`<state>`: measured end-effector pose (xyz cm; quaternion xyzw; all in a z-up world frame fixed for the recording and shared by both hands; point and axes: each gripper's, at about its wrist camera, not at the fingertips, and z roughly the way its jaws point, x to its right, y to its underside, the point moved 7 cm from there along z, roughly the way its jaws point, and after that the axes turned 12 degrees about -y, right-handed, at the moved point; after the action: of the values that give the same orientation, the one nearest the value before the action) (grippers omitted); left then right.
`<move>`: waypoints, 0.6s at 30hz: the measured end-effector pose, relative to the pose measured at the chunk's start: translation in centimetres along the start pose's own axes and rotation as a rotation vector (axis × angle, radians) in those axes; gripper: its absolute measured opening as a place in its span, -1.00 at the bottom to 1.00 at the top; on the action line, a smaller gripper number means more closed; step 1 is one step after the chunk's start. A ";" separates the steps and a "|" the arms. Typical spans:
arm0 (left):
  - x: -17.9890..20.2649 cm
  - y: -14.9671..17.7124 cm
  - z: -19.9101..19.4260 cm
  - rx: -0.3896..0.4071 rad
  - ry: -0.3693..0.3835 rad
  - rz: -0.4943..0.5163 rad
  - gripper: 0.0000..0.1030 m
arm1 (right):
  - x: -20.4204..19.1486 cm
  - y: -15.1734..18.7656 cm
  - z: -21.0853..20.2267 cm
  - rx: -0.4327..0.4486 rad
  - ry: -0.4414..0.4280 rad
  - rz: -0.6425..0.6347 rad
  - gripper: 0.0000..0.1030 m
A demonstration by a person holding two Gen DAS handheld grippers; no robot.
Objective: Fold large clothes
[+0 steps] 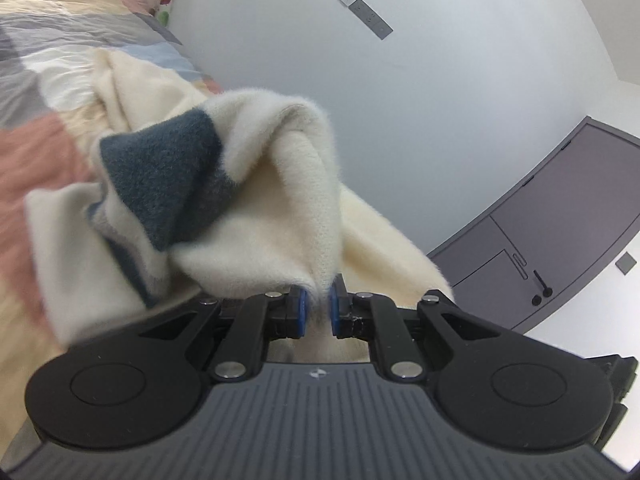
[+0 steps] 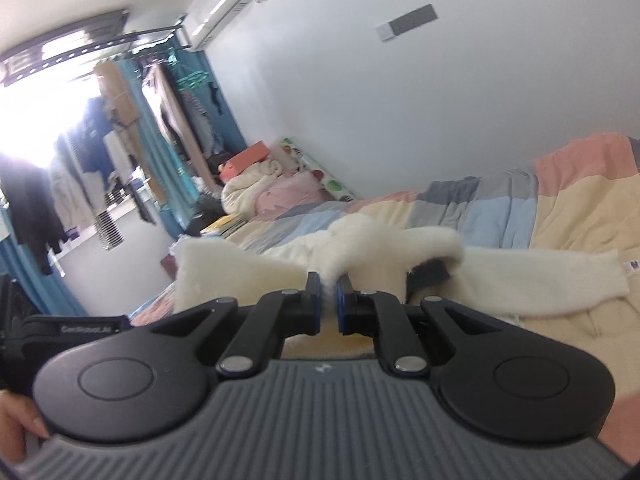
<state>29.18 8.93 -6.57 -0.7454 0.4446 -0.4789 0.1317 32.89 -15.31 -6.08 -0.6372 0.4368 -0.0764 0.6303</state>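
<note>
Barely begun: cream fleece sweater [image 1: 256, 208] pinched in both, left hand-held gripper [image 1: 316, 308] and right hand-held gripper [image 2: 329, 304] each clamped on a fluffy edge, raised above the patchwork bed quilt [image 2: 560, 216]. Still bunched and unfolded, sleeve [image 2: 540, 280] trailing on the bed; spreading flat and every fold apparently left to do.

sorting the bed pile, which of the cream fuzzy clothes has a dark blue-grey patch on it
The cream sweater pinched in the left gripper; the pale bundle by the pillows shows no dark patch.

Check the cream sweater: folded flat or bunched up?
Bunched: the cream sweater hangs crumpled from the left gripper and right gripper, both pinching it.
</note>
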 end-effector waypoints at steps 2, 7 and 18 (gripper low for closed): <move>-1.4 1.4 -2.6 0.004 -0.019 0.011 -0.75 | -2.1 1.3 -1.4 -0.022 -0.011 -0.048 -0.79; -4.5 6.3 -5.6 -0.007 -0.059 0.032 -0.75 | -5.3 5.9 -4.5 -0.092 -0.033 -0.096 -0.79; -9.4 12.9 -1.8 -0.183 -0.255 0.007 -0.70 | -2.8 14.2 -2.3 -0.342 0.065 0.014 -0.78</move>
<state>19.40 9.35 -19.32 -0.8075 0.4686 -0.3377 0.1202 23.17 -12.70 -16.77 -0.7294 0.4681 -0.0170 0.4986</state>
